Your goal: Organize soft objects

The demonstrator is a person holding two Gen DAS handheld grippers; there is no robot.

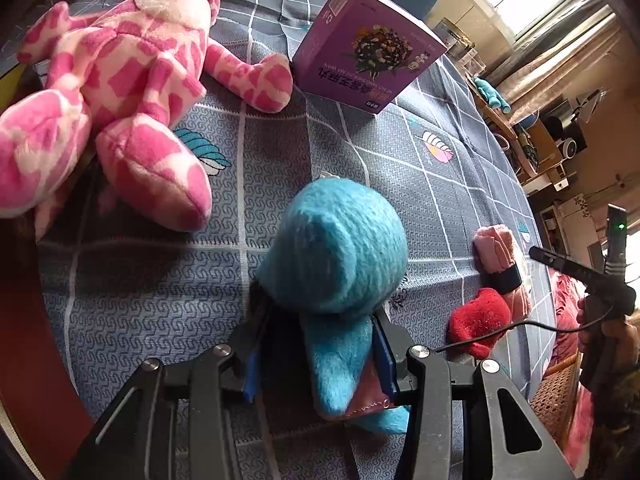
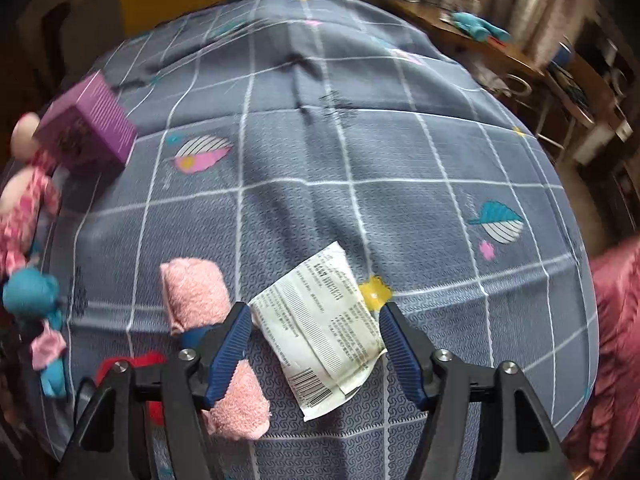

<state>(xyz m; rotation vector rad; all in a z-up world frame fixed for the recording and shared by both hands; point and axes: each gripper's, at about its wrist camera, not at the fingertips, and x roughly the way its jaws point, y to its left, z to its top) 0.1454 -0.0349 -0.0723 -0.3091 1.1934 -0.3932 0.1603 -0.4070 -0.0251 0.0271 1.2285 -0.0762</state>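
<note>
On the bedspread point(image 2: 320, 152), left gripper point(image 1: 316, 360) clasping blue plush point(image 1: 336, 248), right gripper point(image 2: 316, 340) released over white packet point(image 2: 324, 332).

Not much is readable here: the purple box point(image 1: 362, 50) has upside-down Chinese characters plus small Latin lettering, too tiny to make out. The white packet point(image 2: 324, 330) shows barcodes and blurred fine print.

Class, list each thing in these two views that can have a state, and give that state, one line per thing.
Left gripper: jaws closed on the blue plush toy.
Blue plush toy: held, upright.
Right gripper: jaws open, nothing gripped.
White packet: lying flat between the open jaws.
Pink towel: rolled, lying down.
Purple box: closed, standing tilted.
Pink giraffe plush: lying on the cloth.
</note>
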